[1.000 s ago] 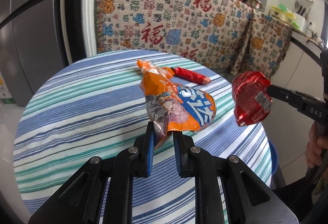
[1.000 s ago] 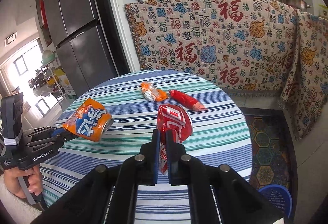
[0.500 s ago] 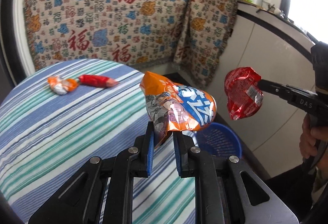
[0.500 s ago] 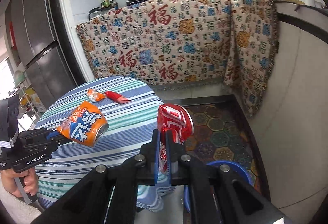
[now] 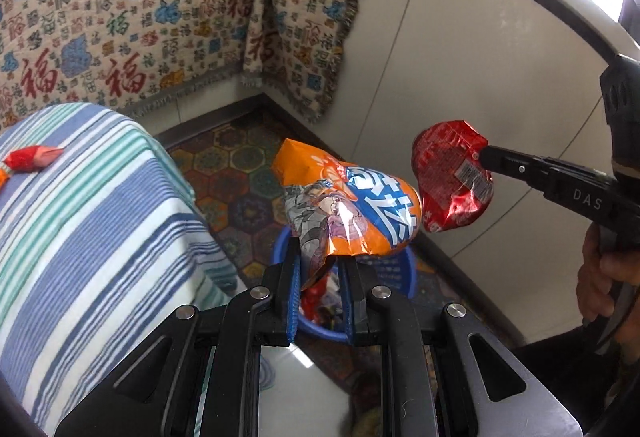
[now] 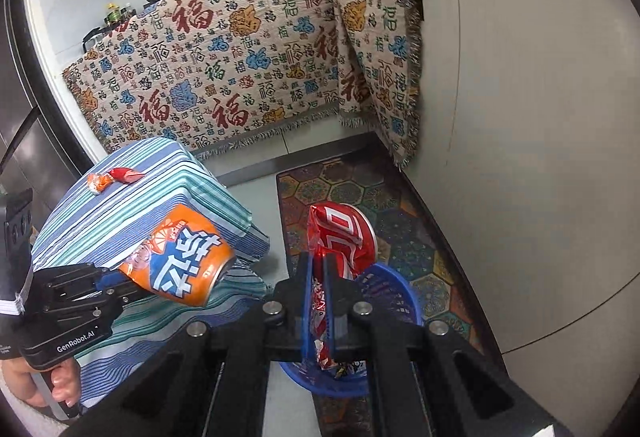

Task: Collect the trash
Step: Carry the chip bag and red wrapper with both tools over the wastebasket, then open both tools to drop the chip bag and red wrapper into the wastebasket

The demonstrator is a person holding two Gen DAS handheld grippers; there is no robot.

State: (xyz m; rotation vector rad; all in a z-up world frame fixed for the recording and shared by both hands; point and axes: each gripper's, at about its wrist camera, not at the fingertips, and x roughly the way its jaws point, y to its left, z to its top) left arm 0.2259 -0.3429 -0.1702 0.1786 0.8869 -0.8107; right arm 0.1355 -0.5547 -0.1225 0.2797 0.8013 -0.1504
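Our left tongs [image 5: 320, 269] pinch the orange wrapper [image 5: 352, 209] and our right tongs [image 6: 318, 285] the red wrapper [image 6: 340, 237], both held over the blue basket [image 6: 394, 291]. Light wrappers may drift past its rim; two more wait on the bench [image 5: 92, 205].

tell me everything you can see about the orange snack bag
The orange snack bag is a crinkly, glossy foil packet, orange with big white characters on a blue patch and a cartoon print on its silvery lower part. It looks puffed and creased. The left gripper pinches its bottom edge between blue-padded fingers, holding it in the air above the blue basket. Nothing else touches it.
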